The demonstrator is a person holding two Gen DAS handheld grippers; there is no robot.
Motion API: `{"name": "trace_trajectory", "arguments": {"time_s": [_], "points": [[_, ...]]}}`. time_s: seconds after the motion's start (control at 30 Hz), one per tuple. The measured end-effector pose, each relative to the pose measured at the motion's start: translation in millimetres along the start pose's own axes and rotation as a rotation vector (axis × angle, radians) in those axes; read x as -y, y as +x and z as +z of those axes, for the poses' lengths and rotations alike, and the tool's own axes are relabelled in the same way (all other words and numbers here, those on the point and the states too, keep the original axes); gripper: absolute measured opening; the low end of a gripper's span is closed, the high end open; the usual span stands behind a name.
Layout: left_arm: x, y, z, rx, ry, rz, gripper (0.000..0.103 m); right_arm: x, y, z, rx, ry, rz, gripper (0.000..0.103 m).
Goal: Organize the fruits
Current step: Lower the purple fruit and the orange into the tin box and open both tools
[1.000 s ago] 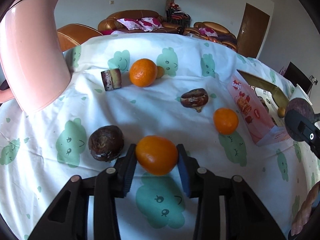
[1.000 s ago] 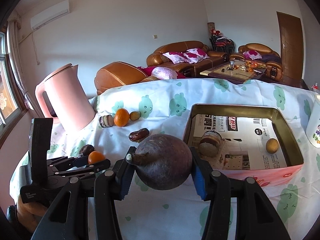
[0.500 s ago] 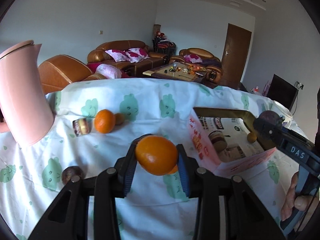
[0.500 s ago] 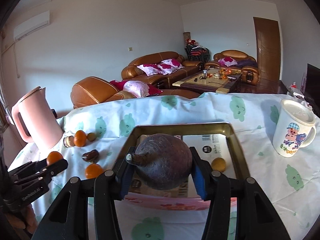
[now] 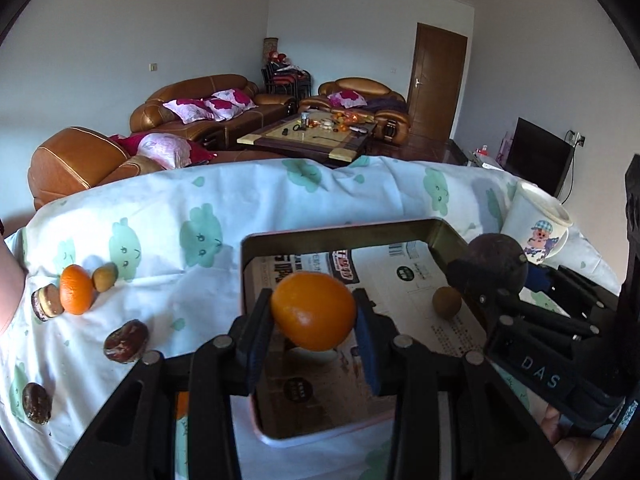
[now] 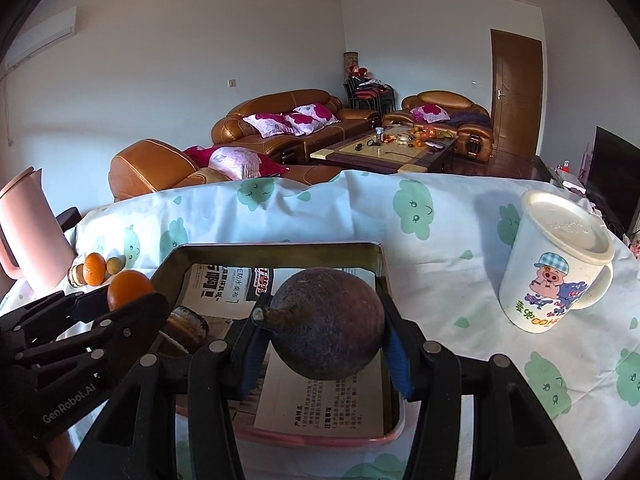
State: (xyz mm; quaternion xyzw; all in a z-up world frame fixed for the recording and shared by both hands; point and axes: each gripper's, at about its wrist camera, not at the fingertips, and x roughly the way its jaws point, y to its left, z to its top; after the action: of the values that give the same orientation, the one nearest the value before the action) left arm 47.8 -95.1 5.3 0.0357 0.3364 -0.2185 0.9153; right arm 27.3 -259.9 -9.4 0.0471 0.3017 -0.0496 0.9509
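My left gripper (image 5: 314,334) held an orange (image 5: 314,311) tightly between its fingers, above the box (image 5: 344,236) lined with printed paper. My right gripper (image 6: 326,338) was closed on a dark round fruit (image 6: 328,324), also over this box. A small yellow-brown fruit (image 5: 447,300) lay inside it.

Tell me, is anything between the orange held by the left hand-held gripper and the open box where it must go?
Nothing visible blocks it. The round orange fruit in the left hand-held gripper is above the pink paper-lined box. The dark brown round fruit in the right hand-held gripper hangs at the box's right side.
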Motion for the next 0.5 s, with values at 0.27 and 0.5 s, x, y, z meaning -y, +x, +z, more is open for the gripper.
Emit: {"name": "trace_trajectory", "arguments": {"time_s": [0.27, 0.5], "points": [[9, 18, -6, -0.028, 0.026, 0.029, 0.040, 2, 17, -1, -0.051, -0.008, 0.021, 0.054], [6, 12, -8, -0.013, 0.018, 0.049, 0.043, -2, 23, -3, -0.072, -0.021, 0.044, 0.054]]}}
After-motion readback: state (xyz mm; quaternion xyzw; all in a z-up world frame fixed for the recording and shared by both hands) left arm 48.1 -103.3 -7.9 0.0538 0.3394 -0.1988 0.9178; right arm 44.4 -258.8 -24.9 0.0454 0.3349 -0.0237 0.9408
